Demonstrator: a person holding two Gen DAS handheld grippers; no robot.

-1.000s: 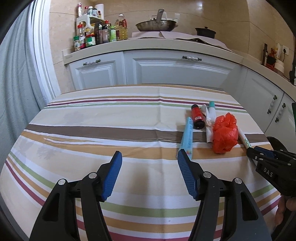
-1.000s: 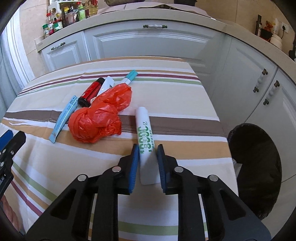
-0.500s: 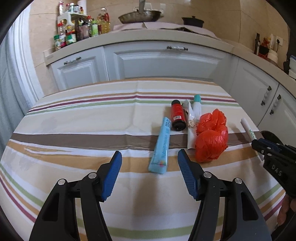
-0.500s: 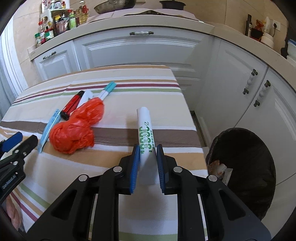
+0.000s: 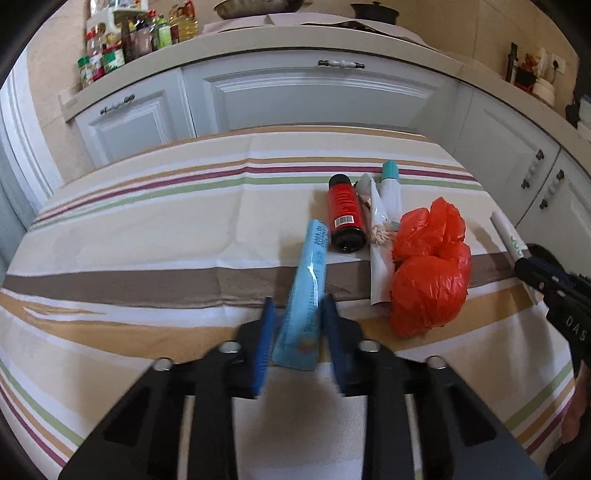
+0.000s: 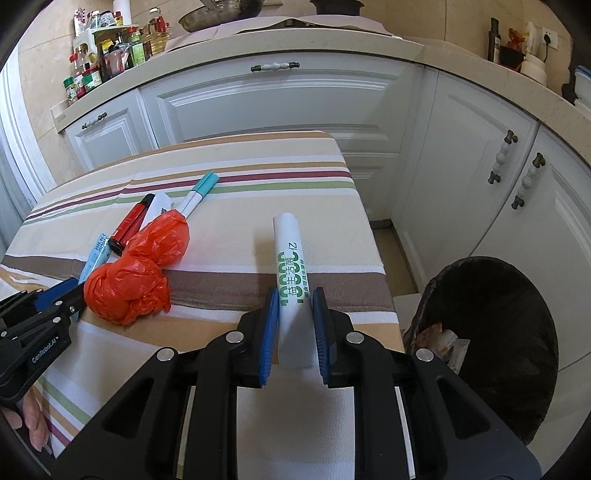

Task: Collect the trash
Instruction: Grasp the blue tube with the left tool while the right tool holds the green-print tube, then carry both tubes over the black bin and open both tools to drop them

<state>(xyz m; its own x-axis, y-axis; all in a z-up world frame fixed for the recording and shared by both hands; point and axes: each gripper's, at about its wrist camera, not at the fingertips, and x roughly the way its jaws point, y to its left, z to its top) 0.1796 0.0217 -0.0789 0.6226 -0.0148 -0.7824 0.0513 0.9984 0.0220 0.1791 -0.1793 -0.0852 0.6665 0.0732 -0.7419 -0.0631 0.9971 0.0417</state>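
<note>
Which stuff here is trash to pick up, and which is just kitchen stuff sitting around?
Trash job:
- blue packet, between the left gripper pads
- white tube, in the right gripper
- red bag
- red bottle
- teal-capped tube
- black bin

Just sitting there:
- spice jars
- pan

Two low wrist views, shared table (image 5: 147, 229)

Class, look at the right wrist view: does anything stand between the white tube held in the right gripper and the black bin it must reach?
Nothing visible does. The right hand-held gripper grips the white tube near the table's edge; the black bin stands open beside it.
</note>
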